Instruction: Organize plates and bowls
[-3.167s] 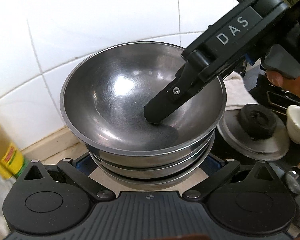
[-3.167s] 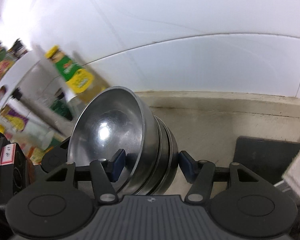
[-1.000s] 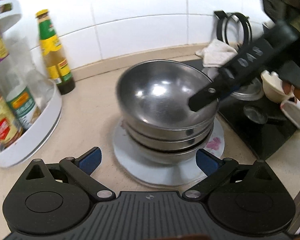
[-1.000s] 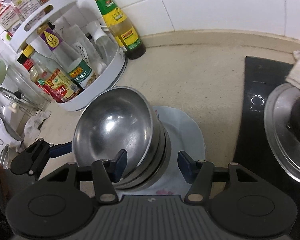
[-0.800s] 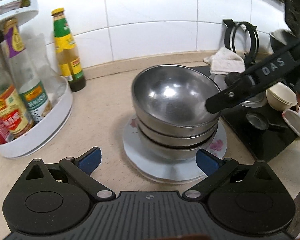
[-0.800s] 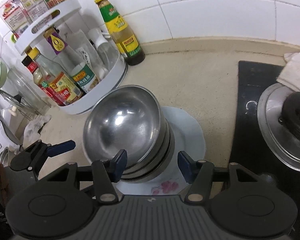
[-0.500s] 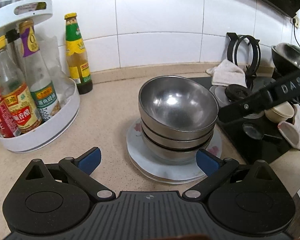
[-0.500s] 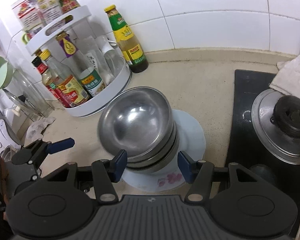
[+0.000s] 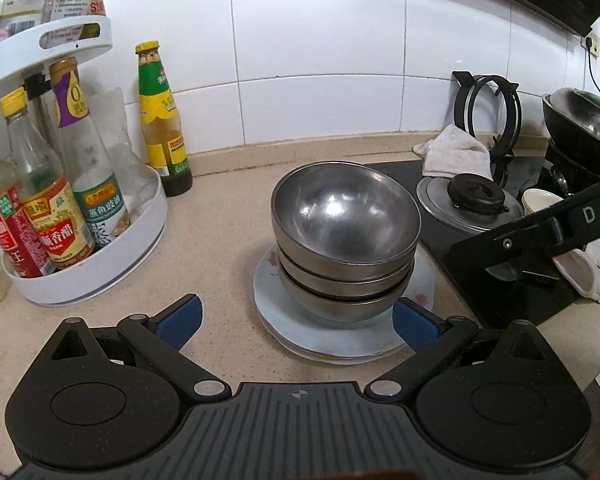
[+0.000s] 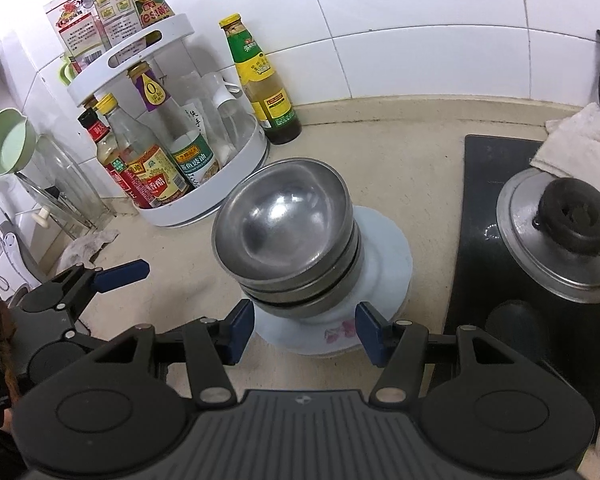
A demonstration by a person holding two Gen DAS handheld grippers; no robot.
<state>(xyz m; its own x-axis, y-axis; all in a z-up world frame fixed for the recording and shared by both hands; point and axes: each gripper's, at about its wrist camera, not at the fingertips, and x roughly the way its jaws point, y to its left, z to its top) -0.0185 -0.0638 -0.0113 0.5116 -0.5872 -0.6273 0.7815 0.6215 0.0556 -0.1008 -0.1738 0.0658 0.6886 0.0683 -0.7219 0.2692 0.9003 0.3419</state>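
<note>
1. The left gripper [image 9: 296,316] has its jaws spread wide with nothing between the blue pads; the near rim of the stacked plates [image 9: 320,340] lies straight ahead of it, just beyond the pads.
2. The right gripper [image 10: 305,330] is likewise spread and holds nothing. Its pads straddle the near edge of the plates [image 10: 388,256], so in its own view it sits closer to the stack than the left one does in its view — a judgement, as the two views give no common scale.
3. The nested steel bowls [image 9: 346,220] rest on the plates, in the middle of the counter [image 9: 220,208], apart from both grippers; the top bowl tilts a little, so the pile looks lopsided.
4. Beyond the bowls, the white bottle rack [image 10: 204,204] stands toward the counter's left side and the black cooktop [image 10: 480,216] covers its right side.
5. The stack has no long axis — it is round, so any coming grasp likely depends on rim height, not heading.
</note>
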